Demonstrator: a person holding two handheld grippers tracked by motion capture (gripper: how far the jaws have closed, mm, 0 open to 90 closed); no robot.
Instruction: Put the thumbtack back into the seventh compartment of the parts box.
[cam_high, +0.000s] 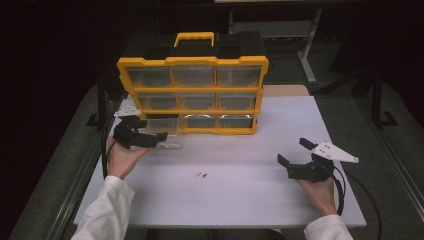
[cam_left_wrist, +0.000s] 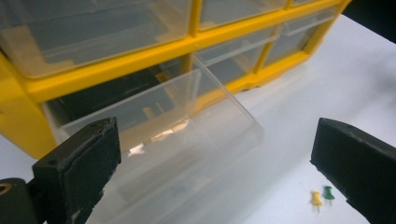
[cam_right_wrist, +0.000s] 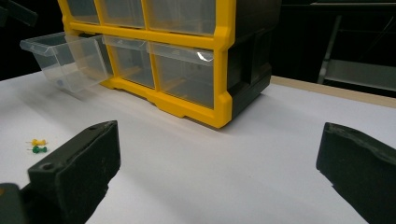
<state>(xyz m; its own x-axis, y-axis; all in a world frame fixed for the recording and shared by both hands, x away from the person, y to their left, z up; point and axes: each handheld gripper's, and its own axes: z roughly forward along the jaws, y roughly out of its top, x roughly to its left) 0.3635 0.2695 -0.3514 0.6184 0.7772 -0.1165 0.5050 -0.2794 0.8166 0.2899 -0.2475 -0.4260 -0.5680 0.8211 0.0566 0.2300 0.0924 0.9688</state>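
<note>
Drawer, clear plastic, is pulled half out of the yellow organiser's bottom-left slot near the table's left edge. Left gripper is held level just before it, released, jaws wide. Right gripper is held agape near the right edge; bare tabletop lies between, save two pushpins.

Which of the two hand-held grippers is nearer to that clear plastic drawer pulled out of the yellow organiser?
The left. The left gripper sits open right at the clear plastic drawer, bottom-left of the yellow organiser. The right gripper is open, well off toward the table's right side.
</note>
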